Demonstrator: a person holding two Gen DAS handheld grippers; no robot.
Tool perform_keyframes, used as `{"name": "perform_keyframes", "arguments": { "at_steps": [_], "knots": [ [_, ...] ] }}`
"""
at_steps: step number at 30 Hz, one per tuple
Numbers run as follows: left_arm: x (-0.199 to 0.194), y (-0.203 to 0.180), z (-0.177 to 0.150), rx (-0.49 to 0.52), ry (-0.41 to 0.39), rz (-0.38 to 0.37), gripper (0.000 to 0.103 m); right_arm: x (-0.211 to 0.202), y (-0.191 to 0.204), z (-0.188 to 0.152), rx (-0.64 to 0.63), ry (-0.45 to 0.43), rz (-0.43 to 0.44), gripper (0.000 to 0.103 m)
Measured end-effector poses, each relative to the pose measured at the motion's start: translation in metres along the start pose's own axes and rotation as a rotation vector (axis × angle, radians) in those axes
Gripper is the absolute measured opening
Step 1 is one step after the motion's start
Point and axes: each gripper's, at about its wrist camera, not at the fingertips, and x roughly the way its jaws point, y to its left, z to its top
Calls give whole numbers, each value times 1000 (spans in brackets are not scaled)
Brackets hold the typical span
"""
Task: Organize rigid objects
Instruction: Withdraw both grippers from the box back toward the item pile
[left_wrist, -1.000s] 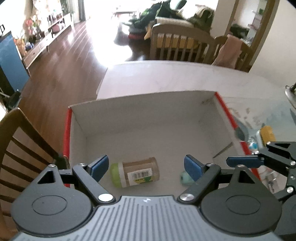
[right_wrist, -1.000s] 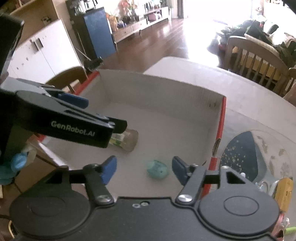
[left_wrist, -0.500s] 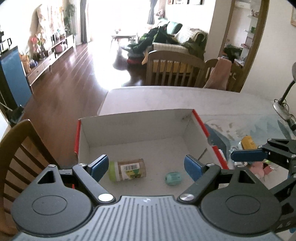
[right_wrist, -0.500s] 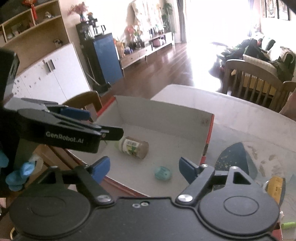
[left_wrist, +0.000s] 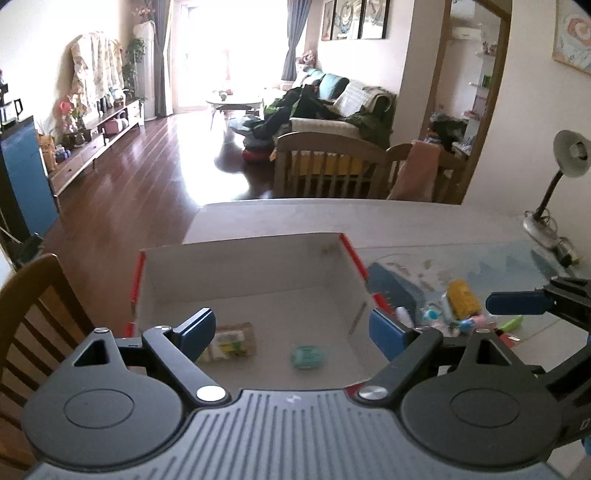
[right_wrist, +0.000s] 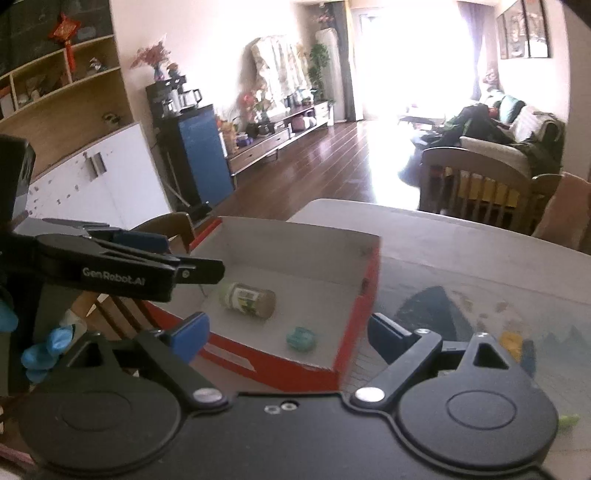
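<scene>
The box (left_wrist: 255, 269) I am filling is a shallow open cardboard one, red outside and white inside, standing near the left edge of the surface (left_wrist: 369, 218). In it lie two things. The jar (left_wrist: 231, 341) is a clear cylinder with a pale green lid and a label, lying on its side toward the box's near left corner. The small teal piece (left_wrist: 307, 357), rounded and flat, lies apart from the jar toward the near right corner. To the right of the box, on the surface, I see a loose cluster of small things (left_wrist: 454, 314), among them a yellow cylinder (left_wrist: 462, 297) on its side and a green piece (left_wrist: 511, 323); the rest are too blurred to tell.
</scene>
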Motion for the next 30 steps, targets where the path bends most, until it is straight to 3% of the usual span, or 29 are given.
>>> {"name": "perform_keyframes", "arguments": {
  "at_steps": [7, 10, 16, 23, 26, 30],
  "knots": [
    [10, -28, -8, -4, -13, -85, 94, -20, -30, -27, 54, -13, -58, 93],
    [15, -42, -11, 0, -28, -109, 103, -30, -47, -38, 73, -9, -92, 93],
    [32, -74, -13, 15, -30, -158, 103, -47, -90, -61, 139, 13, -151, 93],
    [63, -118, -22, 50, 16, -214, 103, -59, -134, -83, 161, 36, -220, 93],
    [81, -140, -27, 73, 75, -224, 103, -61, -152, -89, 157, 50, -252, 93],
    [94, -167, -38, 109, 85, -212, 103, -60, -179, -95, 173, 61, -287, 92]
  ]
}}
